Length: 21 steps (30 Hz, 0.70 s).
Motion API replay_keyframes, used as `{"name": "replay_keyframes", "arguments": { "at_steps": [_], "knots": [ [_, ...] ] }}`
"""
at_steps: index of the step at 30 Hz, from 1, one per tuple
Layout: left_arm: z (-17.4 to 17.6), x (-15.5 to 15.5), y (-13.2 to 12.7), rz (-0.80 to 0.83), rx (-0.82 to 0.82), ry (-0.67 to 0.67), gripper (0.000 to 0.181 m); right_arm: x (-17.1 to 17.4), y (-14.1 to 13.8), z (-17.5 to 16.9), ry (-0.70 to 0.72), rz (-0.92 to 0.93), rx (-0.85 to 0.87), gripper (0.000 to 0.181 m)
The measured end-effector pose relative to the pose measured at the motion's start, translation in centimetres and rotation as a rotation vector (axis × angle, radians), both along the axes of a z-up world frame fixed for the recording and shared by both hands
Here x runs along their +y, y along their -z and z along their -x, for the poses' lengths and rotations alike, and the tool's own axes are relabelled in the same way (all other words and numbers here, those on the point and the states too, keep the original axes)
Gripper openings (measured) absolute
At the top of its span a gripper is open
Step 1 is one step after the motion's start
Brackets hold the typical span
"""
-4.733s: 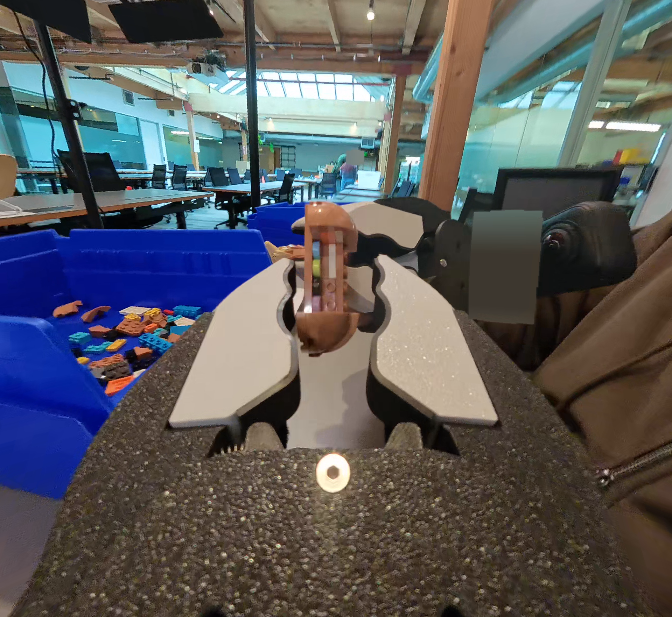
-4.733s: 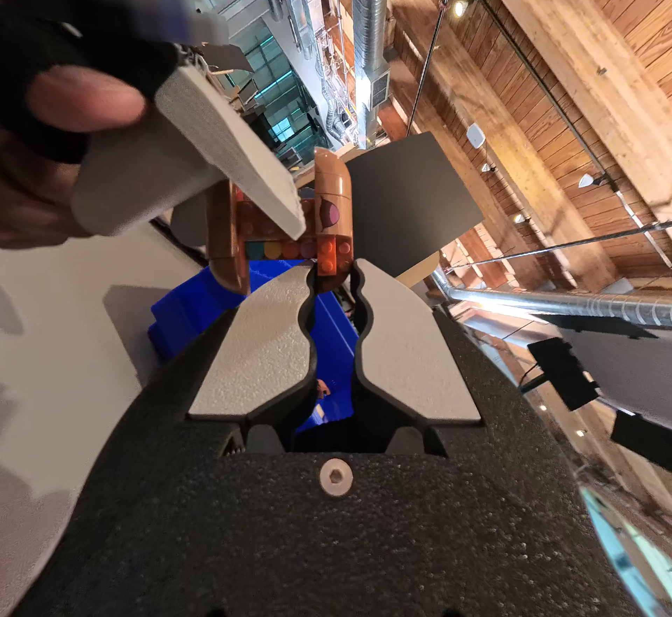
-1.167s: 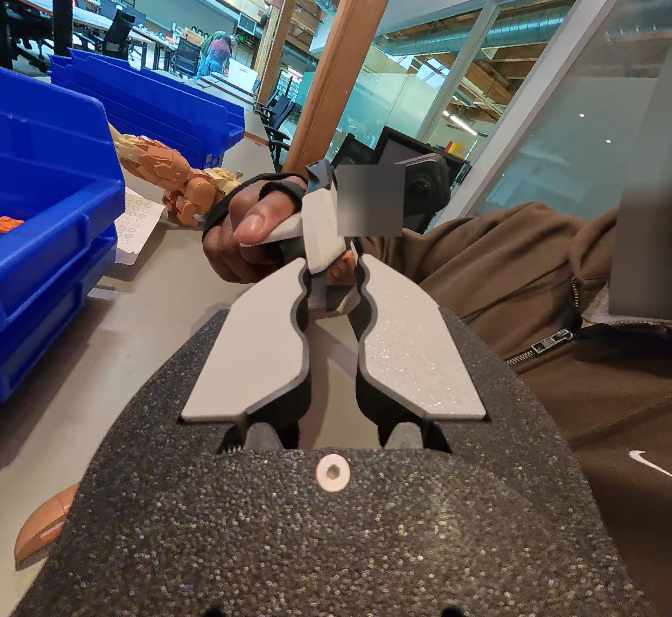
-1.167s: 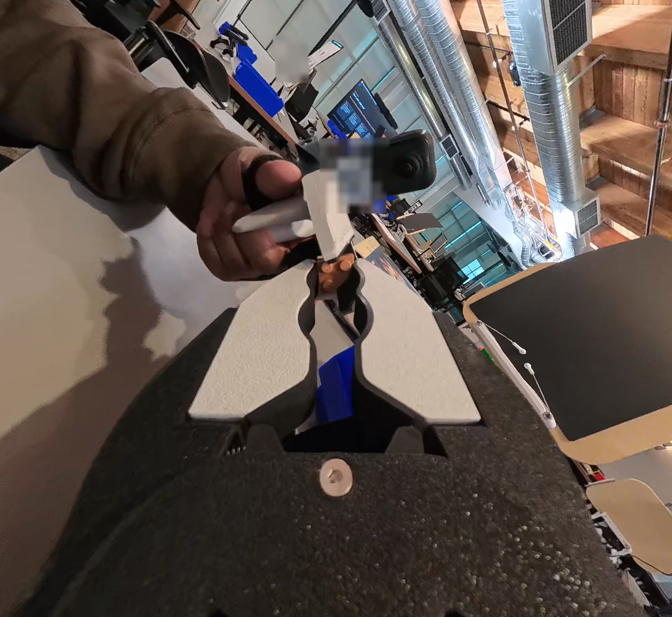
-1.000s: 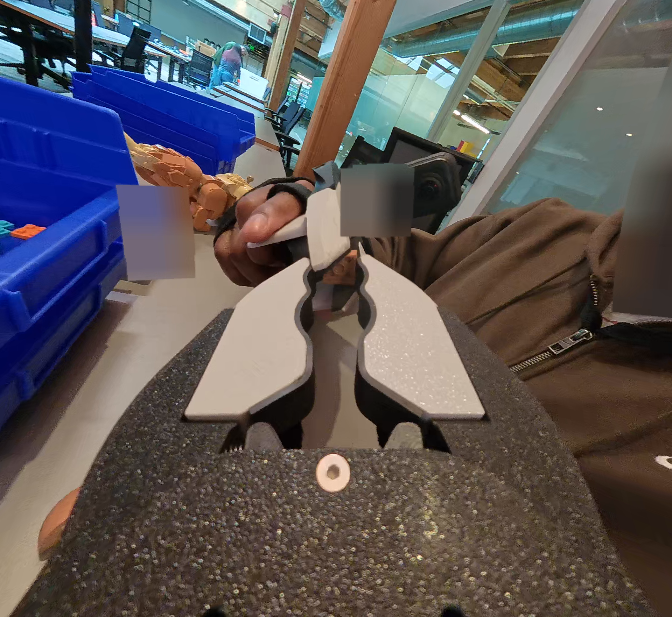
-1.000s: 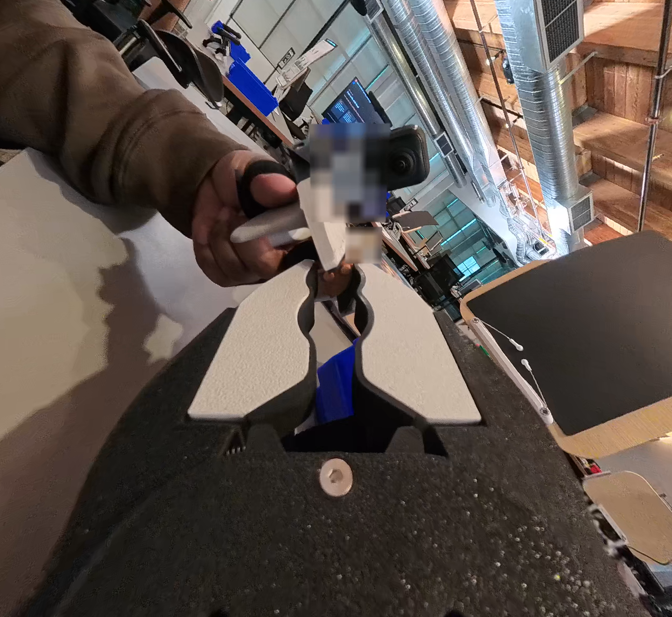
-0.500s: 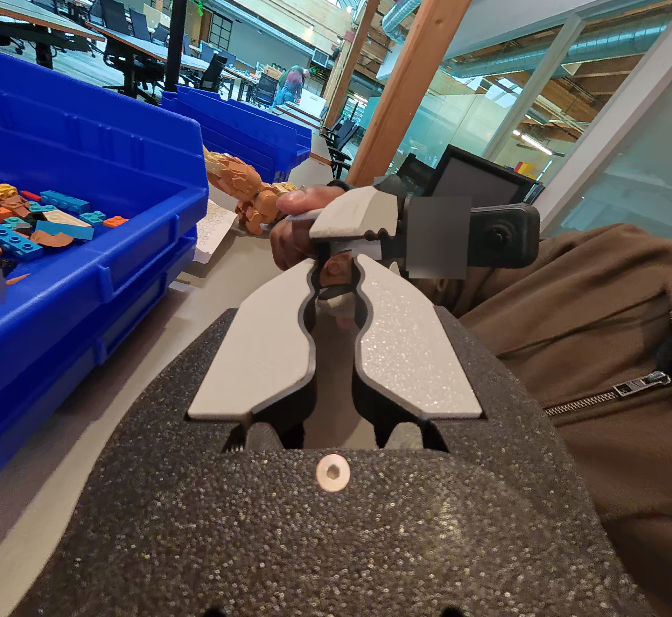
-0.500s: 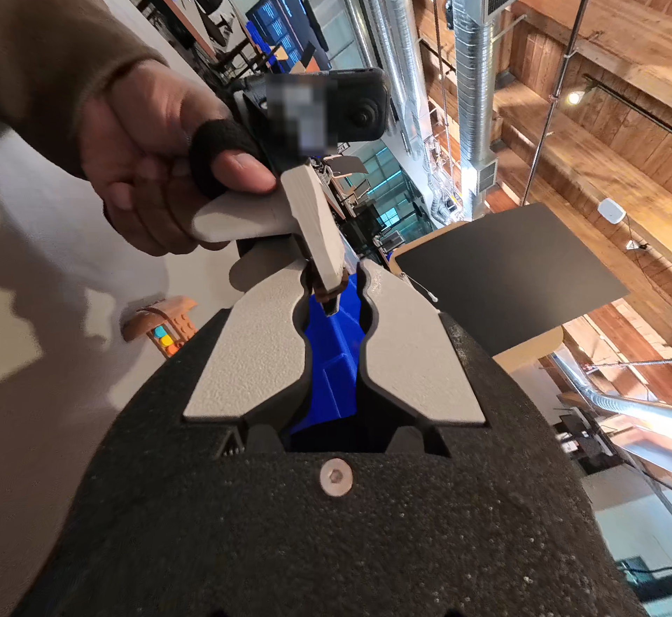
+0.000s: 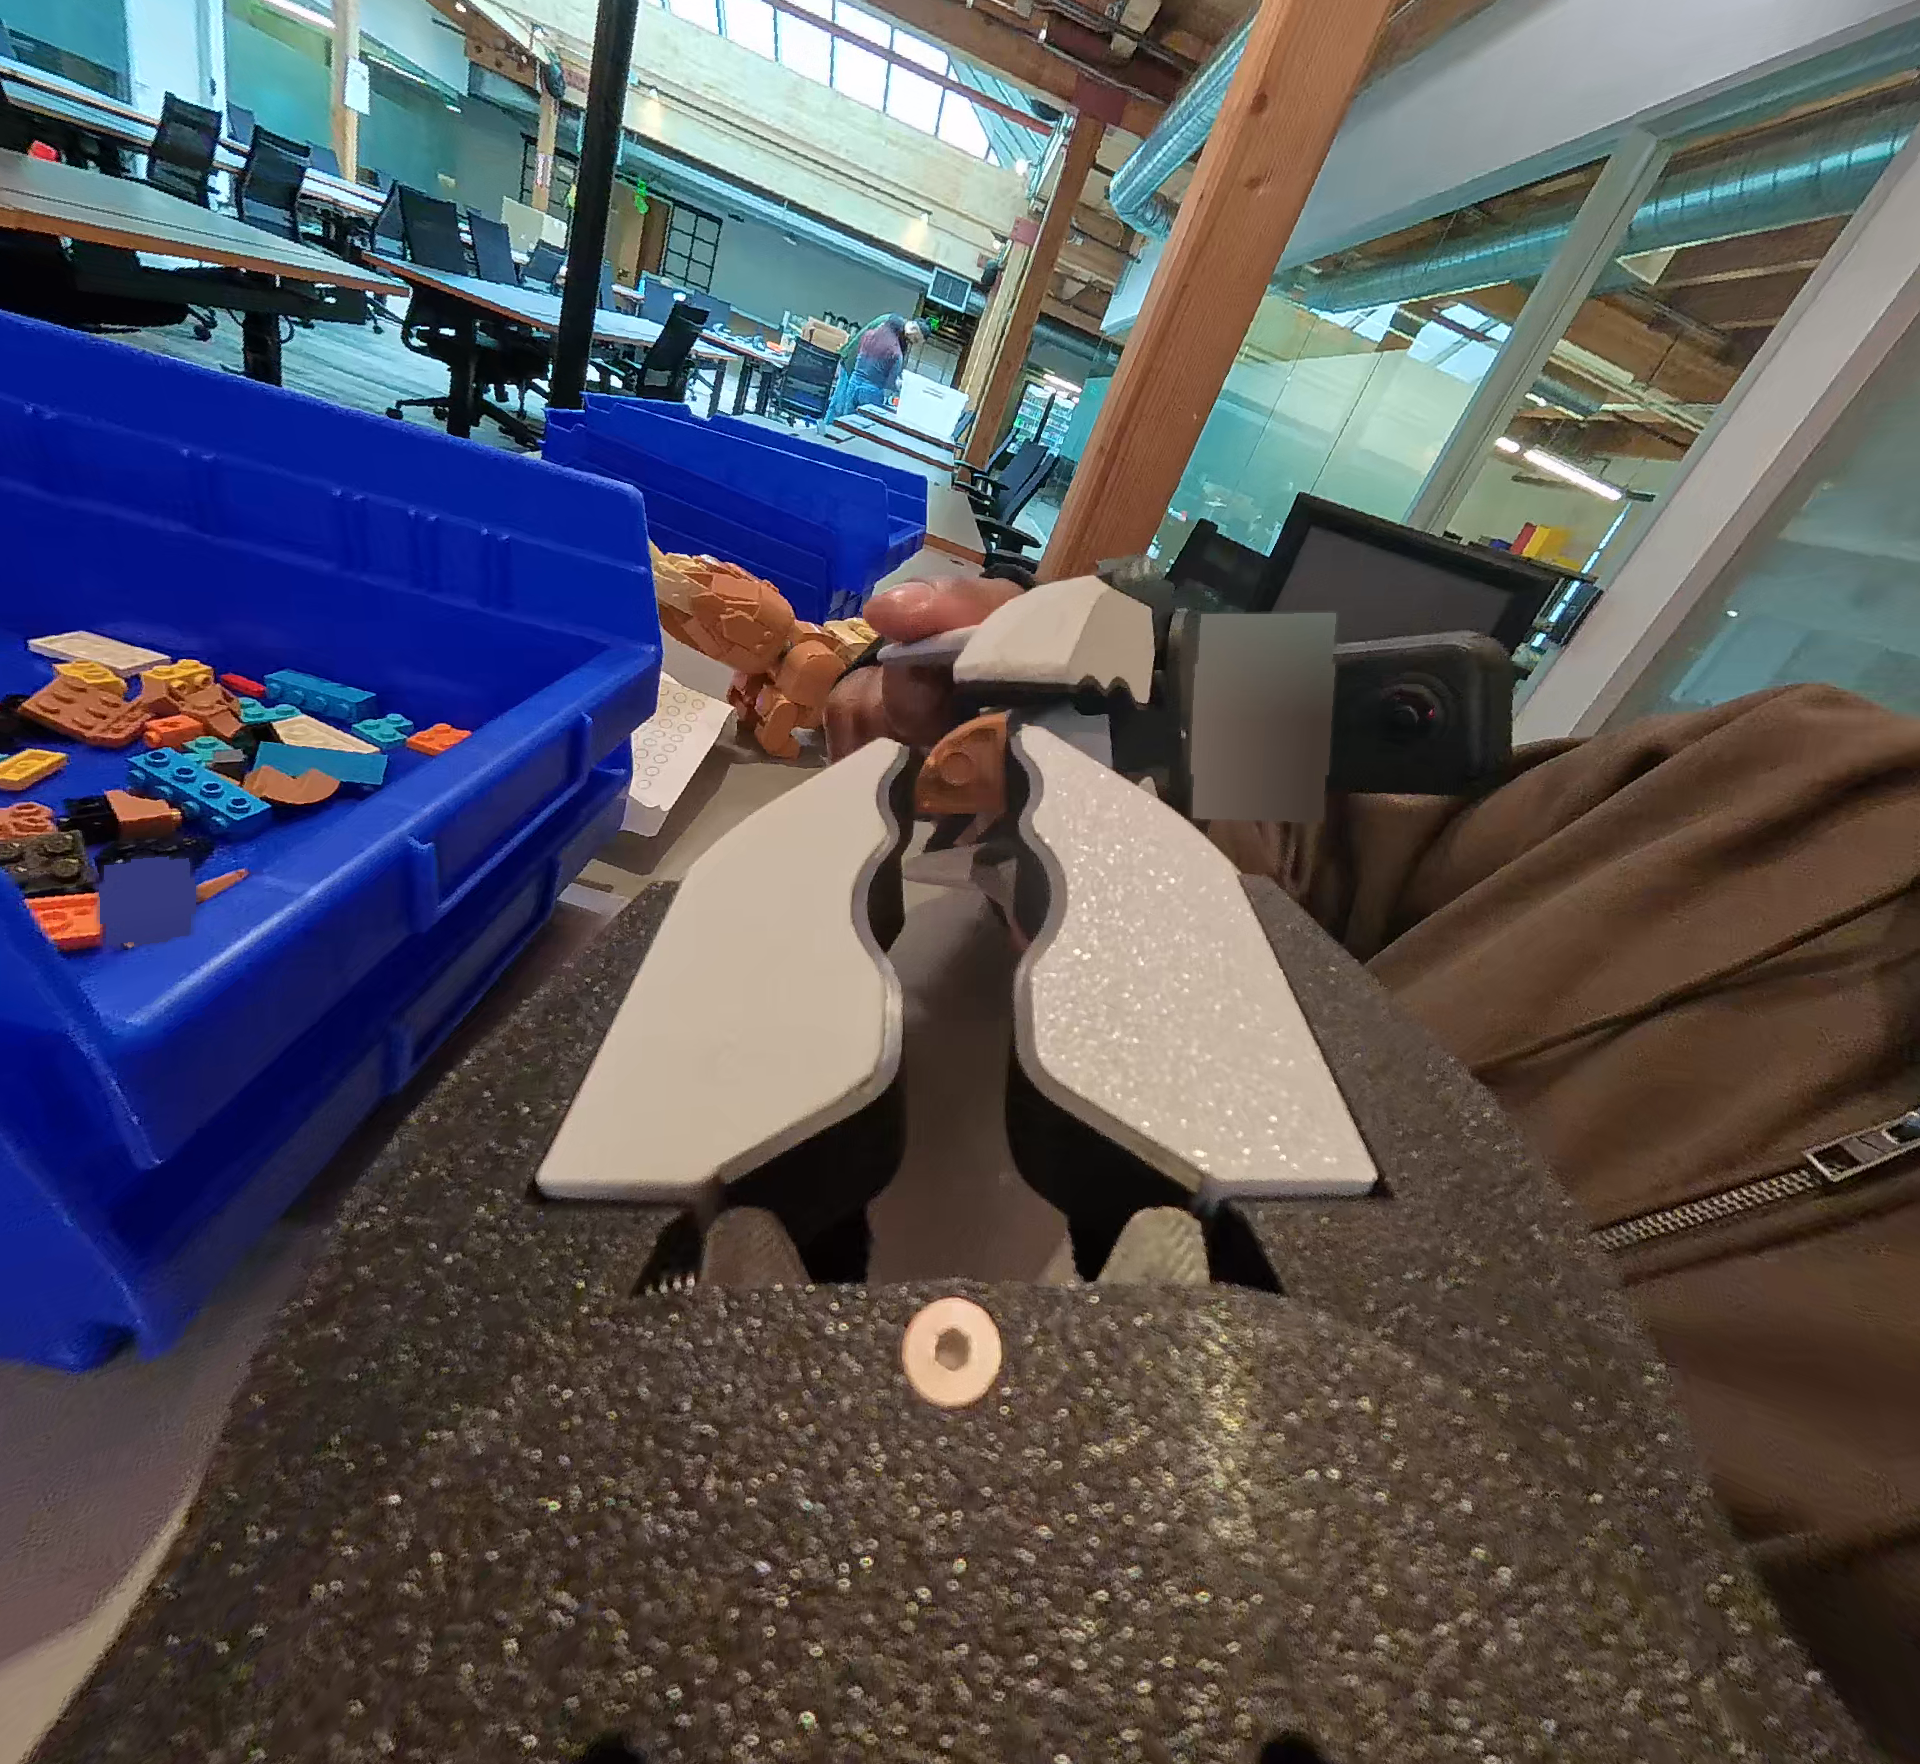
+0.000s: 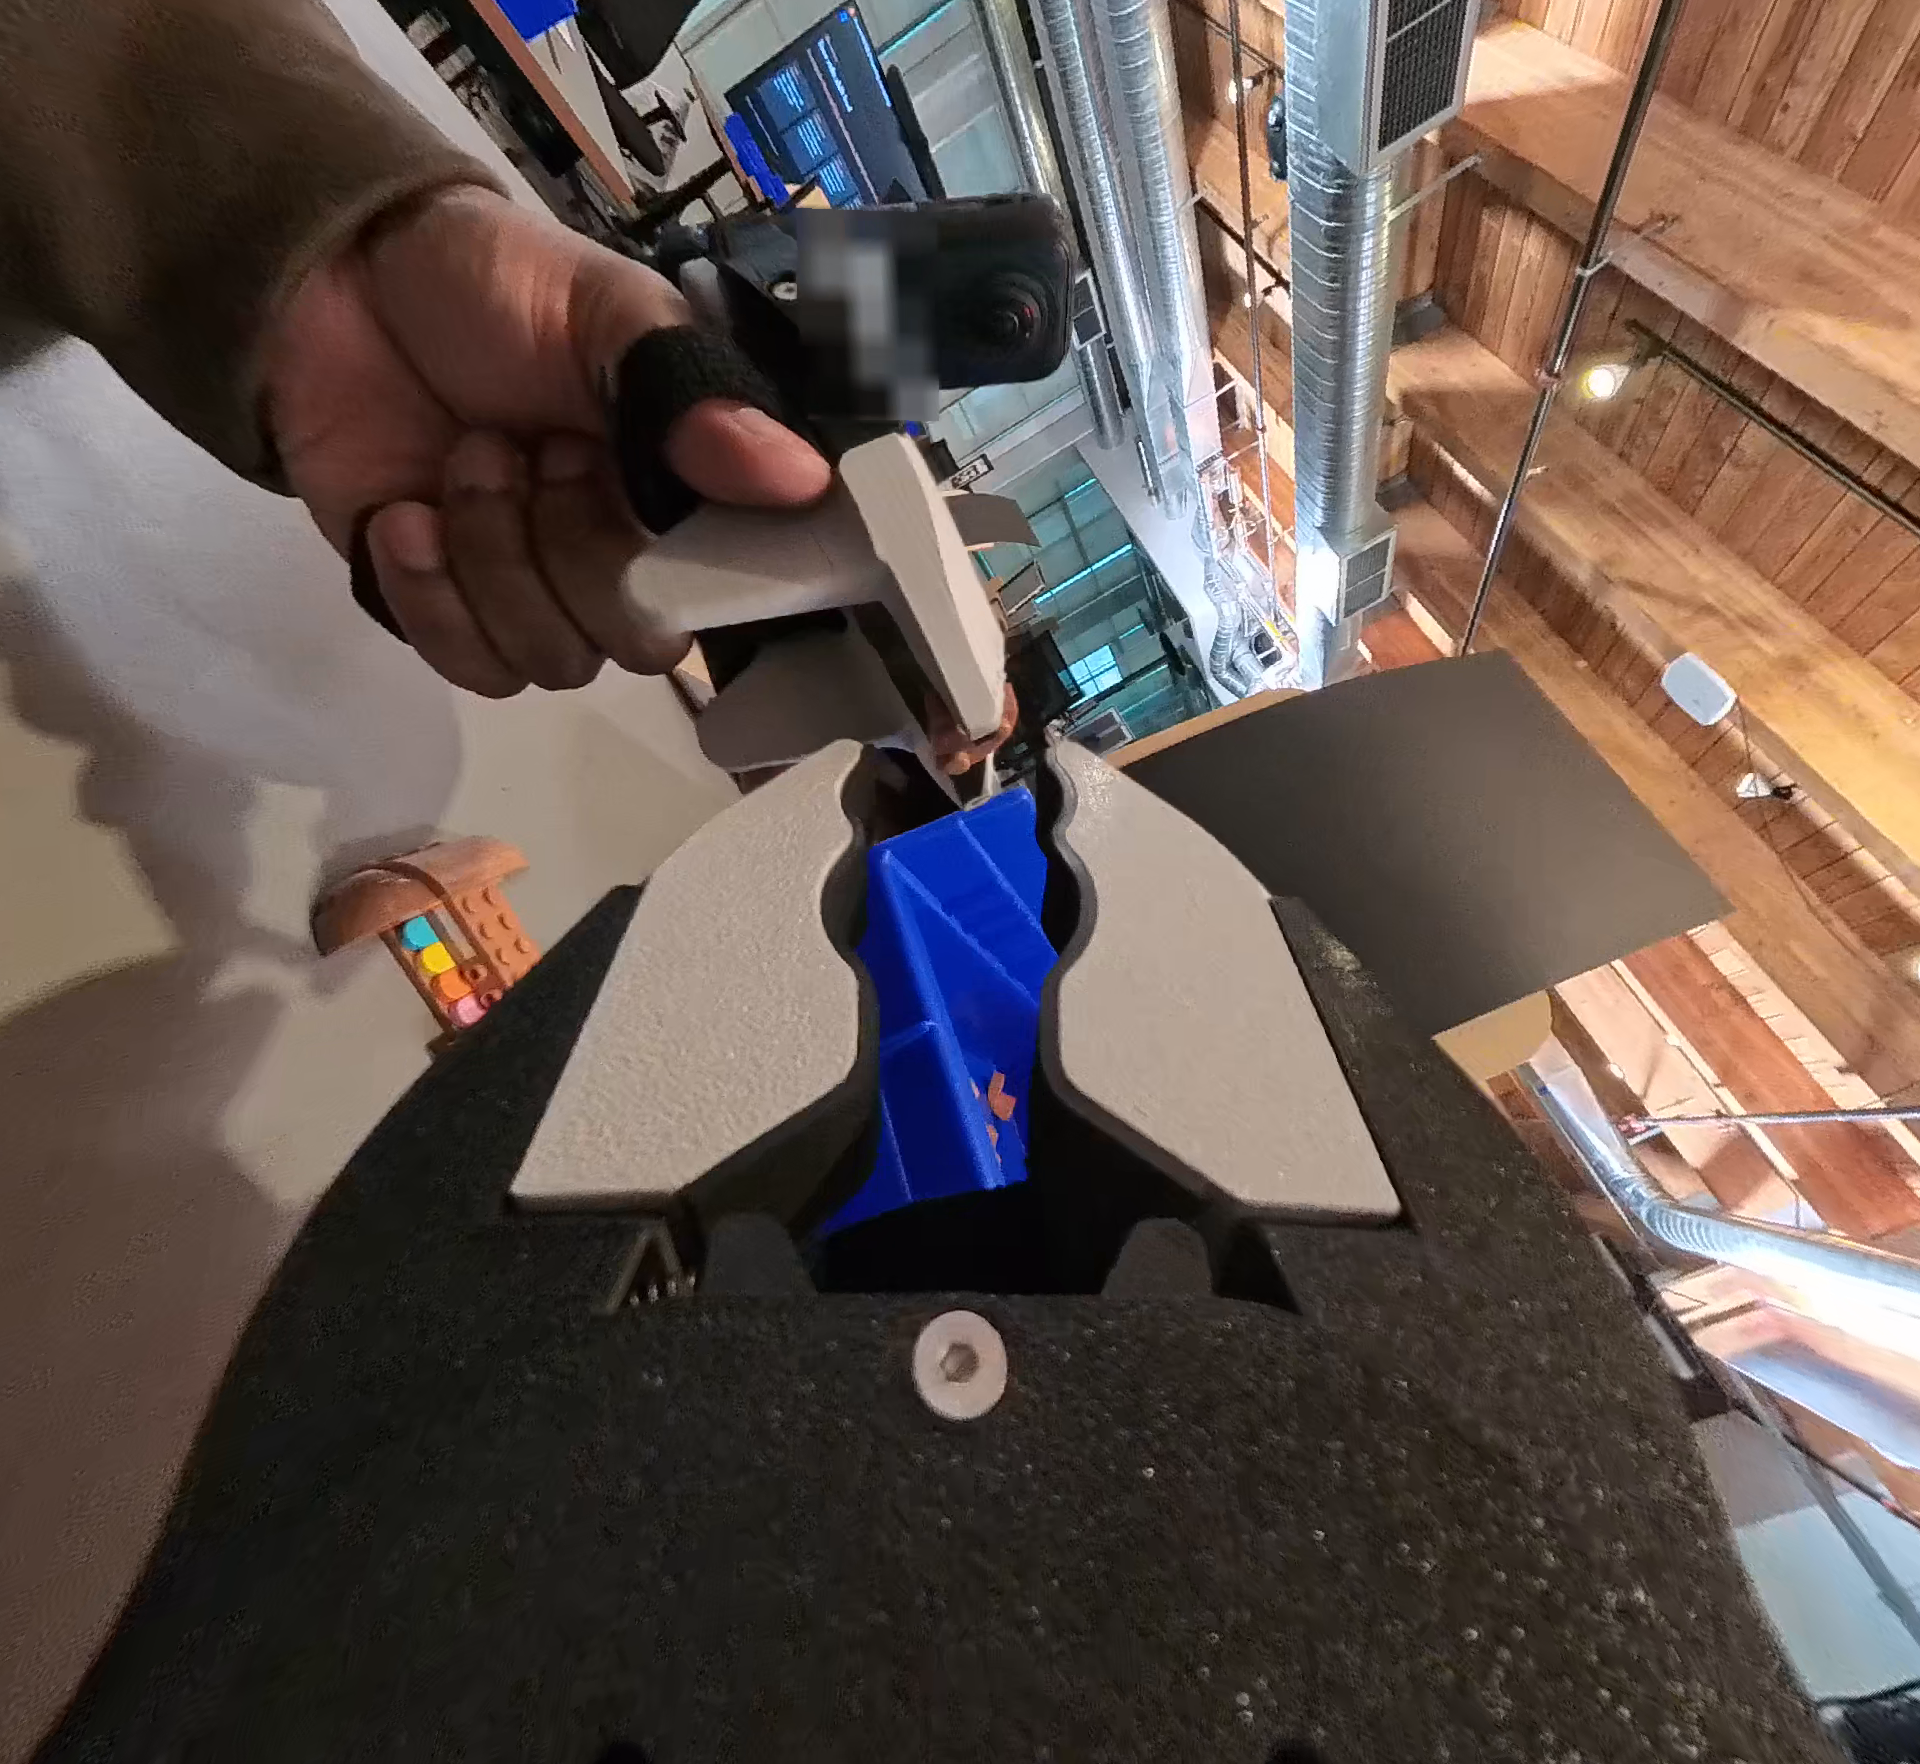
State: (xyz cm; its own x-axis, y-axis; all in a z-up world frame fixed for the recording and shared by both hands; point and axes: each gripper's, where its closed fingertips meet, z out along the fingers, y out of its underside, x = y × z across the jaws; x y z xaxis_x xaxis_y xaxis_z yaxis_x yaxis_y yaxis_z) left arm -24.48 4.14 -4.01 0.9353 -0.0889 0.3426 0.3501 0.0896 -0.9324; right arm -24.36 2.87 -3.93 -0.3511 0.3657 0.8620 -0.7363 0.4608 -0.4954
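My left gripper (image 9: 958,753) is shut on a small brown rounded brick (image 9: 961,771), held in the air above the table. My right gripper (image 10: 956,764) faces it tip to tip with its jaws apart around the same brick (image 10: 971,746), and I see no contact. In the right wrist view a hand (image 10: 488,467) holds the left gripper, whose grey fingers (image 10: 914,571) pinch the brick. In the left wrist view the right gripper's grey fingers (image 9: 1049,644) sit just beyond the brick. A larger brown arched brick assembly with coloured studs (image 10: 436,925) lies on the grey table.
A blue bin (image 9: 499,654) with several loose coloured bricks stands at the left, and it also shows in the right wrist view (image 10: 956,966). A second blue bin (image 9: 748,488) is behind it. A brown brick-built figure (image 9: 748,634) lies on a white sheet (image 9: 675,738). A brown sleeve (image 9: 1610,883) is at the right. Only a small space, under 4 cm, lies between the two pairs of fingers.
Both grippers earlier held the larger brown assembly between them; it now lies on the table. The right gripper's jaws have widened since half a second ago. The left view has swung towards the bin.
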Motion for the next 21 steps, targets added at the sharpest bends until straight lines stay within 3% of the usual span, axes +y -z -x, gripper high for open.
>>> {"name": "replay_keyframes", "arguments": {
  "at_steps": [10,21],
  "knots": [
    [-1.3,0.4,0.3,0.026,0.088,0.047,0.017,-0.2,-0.4,-1.2,-0.107,0.035,-0.08,0.029],
    [-2.0,0.6,0.5,0.042,0.111,0.079,0.017,-0.5,0.1,-1.3,-0.094,-0.013,-0.032,0.016]
  ]
}}
